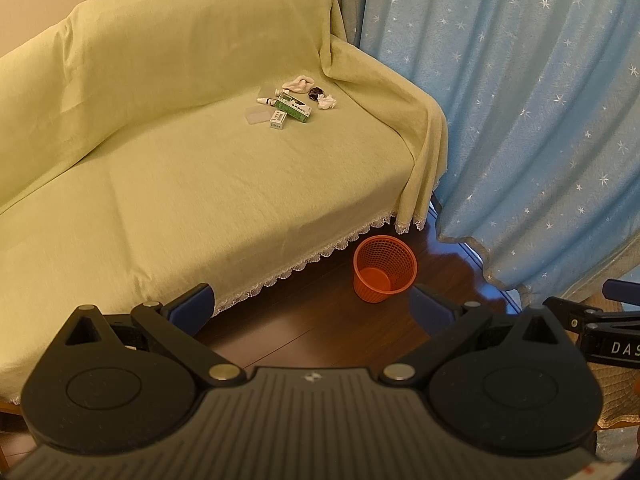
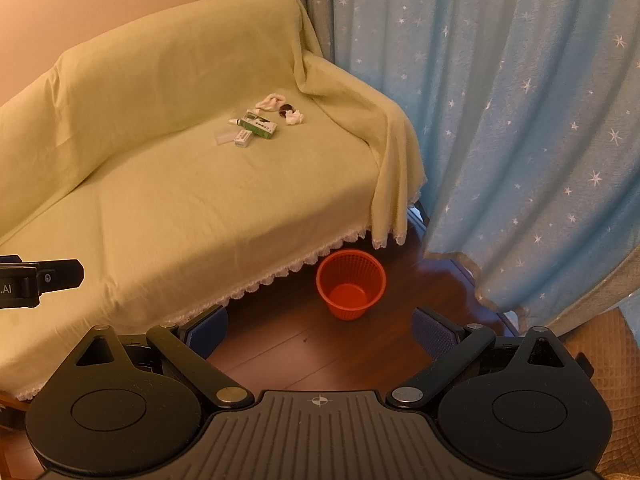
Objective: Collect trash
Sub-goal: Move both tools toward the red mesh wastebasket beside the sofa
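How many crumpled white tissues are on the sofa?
2: a larger crumpled white tissue nearest the backrest, and a smaller crumpled white tissue toward the armrest, beside a dark round item. More may hide in the pile.

My left wrist camera sits behind the left gripper (image 1: 310,308), looking steeply down and forward across the floor (image 1: 280,320) toward the sofa (image 1: 180,168), well back from it. My right wrist camera does the same behind the right gripper (image 2: 320,328), set just to the right; the left unit's edge shows at its left margin, and the right unit's edge at the left view's right margin. Both views share the sofa seat, the litter pile (image 1: 292,104) near the far armrest, the orange basket (image 1: 384,268) on the floor and the blue starred curtain (image 1: 520,120). The basket lies nearer in both; the pile is far.
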The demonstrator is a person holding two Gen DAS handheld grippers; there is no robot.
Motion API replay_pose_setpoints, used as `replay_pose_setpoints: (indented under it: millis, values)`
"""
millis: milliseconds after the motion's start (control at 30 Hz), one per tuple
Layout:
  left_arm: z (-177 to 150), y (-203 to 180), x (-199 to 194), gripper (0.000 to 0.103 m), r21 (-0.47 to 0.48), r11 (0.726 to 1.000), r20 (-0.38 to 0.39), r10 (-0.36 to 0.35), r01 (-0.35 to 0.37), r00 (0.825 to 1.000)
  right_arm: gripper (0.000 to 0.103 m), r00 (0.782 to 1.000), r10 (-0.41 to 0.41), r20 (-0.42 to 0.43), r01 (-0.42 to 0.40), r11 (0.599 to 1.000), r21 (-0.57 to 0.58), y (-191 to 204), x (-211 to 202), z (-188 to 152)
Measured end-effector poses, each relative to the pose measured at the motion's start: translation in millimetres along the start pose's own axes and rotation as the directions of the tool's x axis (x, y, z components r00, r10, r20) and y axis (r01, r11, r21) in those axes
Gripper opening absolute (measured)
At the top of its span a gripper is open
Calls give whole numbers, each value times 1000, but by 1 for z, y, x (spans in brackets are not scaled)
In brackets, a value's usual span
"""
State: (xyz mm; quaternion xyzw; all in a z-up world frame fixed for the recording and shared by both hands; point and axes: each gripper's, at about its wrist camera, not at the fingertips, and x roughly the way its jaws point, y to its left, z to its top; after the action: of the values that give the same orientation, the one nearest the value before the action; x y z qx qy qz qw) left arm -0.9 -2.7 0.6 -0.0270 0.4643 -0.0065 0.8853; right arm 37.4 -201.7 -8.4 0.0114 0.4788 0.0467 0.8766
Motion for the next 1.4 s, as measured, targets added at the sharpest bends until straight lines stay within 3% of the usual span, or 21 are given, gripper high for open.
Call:
replay_pose_setpoints:
  millis: [600, 1400]
  values:
    - [1, 1, 7, 102, -12, 1000, -13, 1, -1, 1000, 97, 1000, 24, -16, -24, 1000, -11, 1, 12, -7]
    - [24, -27, 36, 102, -98, 994, -34, 35, -38, 999, 97, 991, 125, -38, -128, 985, -112, -55, 77, 21]
